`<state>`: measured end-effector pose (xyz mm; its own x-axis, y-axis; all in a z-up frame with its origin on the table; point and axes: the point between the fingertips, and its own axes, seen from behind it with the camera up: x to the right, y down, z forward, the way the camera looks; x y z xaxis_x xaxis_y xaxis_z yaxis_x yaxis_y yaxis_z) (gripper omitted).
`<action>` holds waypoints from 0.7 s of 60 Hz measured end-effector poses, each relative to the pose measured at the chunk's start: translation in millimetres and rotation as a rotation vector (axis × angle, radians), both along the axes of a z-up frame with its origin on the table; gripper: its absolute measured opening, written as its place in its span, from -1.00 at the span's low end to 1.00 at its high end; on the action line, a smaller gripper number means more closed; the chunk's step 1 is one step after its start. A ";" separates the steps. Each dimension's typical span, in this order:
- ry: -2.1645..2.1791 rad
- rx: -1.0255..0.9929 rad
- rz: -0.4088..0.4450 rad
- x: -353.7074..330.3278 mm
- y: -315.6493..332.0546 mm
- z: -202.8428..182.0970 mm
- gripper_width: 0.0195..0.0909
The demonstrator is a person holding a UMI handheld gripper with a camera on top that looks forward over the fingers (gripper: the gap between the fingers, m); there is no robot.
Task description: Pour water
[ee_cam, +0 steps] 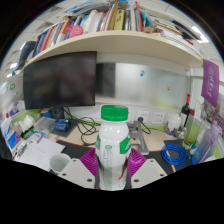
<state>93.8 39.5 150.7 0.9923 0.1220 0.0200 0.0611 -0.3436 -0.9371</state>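
- We see a translucent white plastic bottle with a green screw cap [114, 145] standing upright between the gripper's two fingers, its green-and-white label facing us.
- The gripper [113, 163] has its magenta pads [91, 161] at the bottle's sides, and both appear to press on the body just below the label, so we judge the jaws pinched on the bottle rather than spread.
- The cap looks closed; if water must leave this bottle, we judge the cap has to come off first.
- Left of the bottle, near the front edge of the desk [45, 152], lies a pale round white cup-like vessel [61, 160], too small to tell for sure; we take it as the likely target.
- To pour well we would keep the grip firm at mid-body, bring the neck over the vessel's mouth, and tilt slowly so the stream starts thin.
- Further back on the desk are a dark monitor [61, 80], a coil of blue cable [177, 152] toward the right edge, and a dark glass bottle [186, 113].
- Above all this runs a shelf of books [100, 22].
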 end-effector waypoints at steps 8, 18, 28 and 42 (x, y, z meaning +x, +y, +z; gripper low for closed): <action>0.035 -0.044 0.014 8.2 13.7 -37.3 -0.55; 0.052 -0.017 0.051 -10.3 24.5 -54.5 -0.54; 0.052 0.032 0.045 -11.1 25.5 -62.4 -0.50; 0.041 0.042 0.050 -11.1 16.0 -63.0 -0.03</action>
<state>82.8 55.4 87.7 0.9851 0.1712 -0.0147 0.0382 -0.3015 -0.9527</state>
